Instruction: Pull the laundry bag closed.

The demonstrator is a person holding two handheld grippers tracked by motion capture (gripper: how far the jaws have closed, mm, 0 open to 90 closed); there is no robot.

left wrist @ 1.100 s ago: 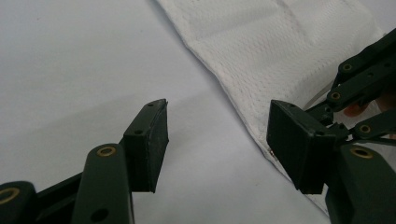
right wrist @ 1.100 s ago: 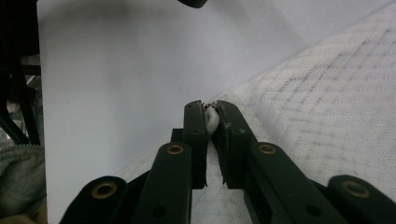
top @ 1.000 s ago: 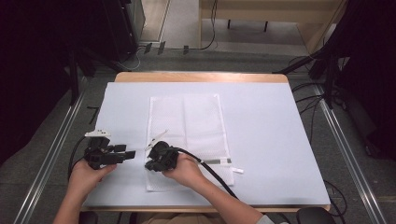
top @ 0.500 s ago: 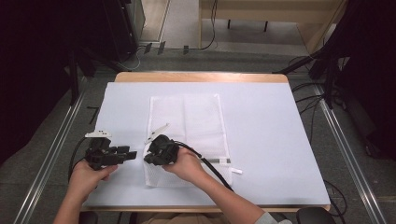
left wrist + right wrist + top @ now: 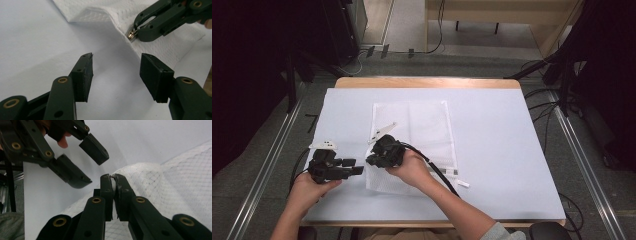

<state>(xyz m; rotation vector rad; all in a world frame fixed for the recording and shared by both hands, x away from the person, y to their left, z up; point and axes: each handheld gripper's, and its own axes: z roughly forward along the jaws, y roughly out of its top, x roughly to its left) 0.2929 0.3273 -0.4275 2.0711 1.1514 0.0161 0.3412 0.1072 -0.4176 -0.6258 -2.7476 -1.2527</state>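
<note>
White mesh laundry bag (image 5: 412, 137), near the counter's (image 5: 512, 150) front-left corner. Our right tongs (image 5: 113, 178) pinch its metal zipper pull (image 5: 131, 34), lifting limp, light fabric; our left tongs (image 5: 115, 68) stand spread beside the hem, where we should grip.

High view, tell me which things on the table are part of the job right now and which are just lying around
In use:
- white mesh bag, left edge lifted
- its metal zipper pull
- right gripper, shut on the bag's edge beside the pull
- left gripper, jaws apart, nothing between them

Lying about:
- small white tag on the table cover
</note>
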